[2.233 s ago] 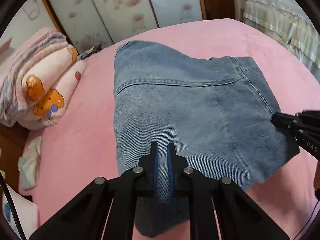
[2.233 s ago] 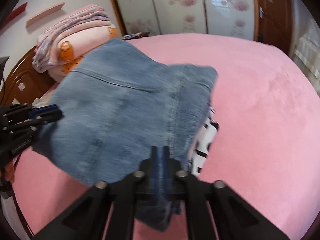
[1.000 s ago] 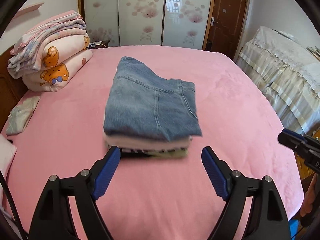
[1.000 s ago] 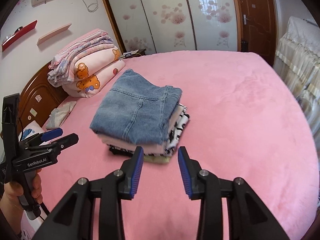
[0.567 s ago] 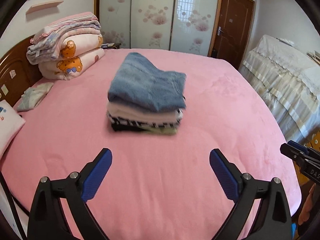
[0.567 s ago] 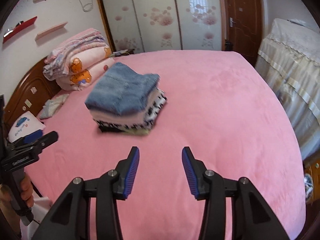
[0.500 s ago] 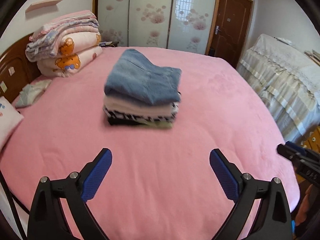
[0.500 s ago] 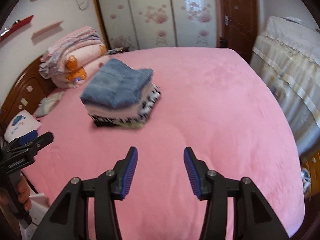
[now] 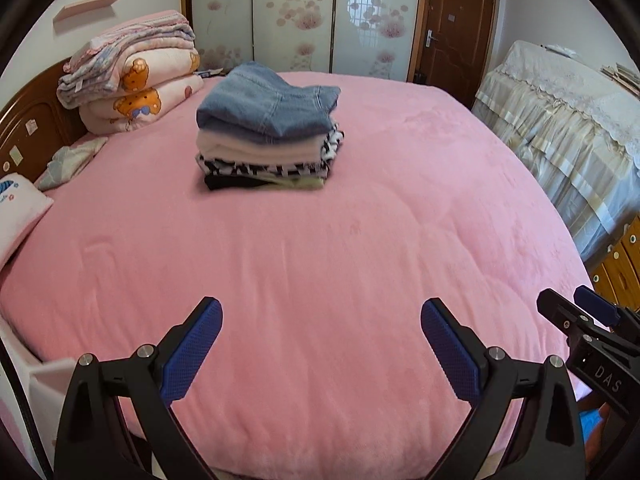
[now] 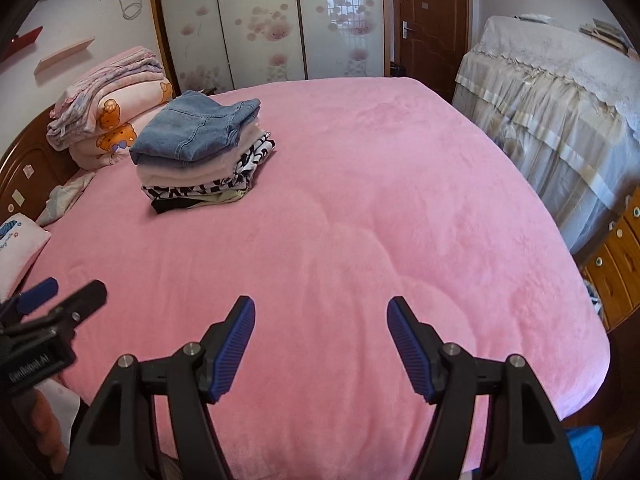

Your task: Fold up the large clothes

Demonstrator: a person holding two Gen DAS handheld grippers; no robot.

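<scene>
Folded blue jeans (image 9: pixel 267 106) lie on top of a stack of folded clothes (image 9: pixel 264 160) on the far left part of the pink bed (image 9: pixel 320 248). The jeans also show in the right wrist view (image 10: pixel 196 130), on the same stack (image 10: pixel 200 184). My left gripper (image 9: pixel 320 320) is open and empty, well back from the stack above the bed's near part. My right gripper (image 10: pixel 320 316) is open and empty, also far from the stack. Each gripper shows at the edge of the other's view.
Folded pink quilts (image 9: pixel 136 80) sit at the wooden headboard (image 9: pixel 28 128) on the left. A white pillow (image 9: pixel 16 208) lies at the left edge. A cloth-covered piece of furniture (image 9: pixel 560 120) stands right of the bed, with wooden drawers (image 10: pixel 616 256) beside it.
Both grippers let go of the jeans, which now rest on the stack. Both opened wide and drew back toward the bed's near edge.
</scene>
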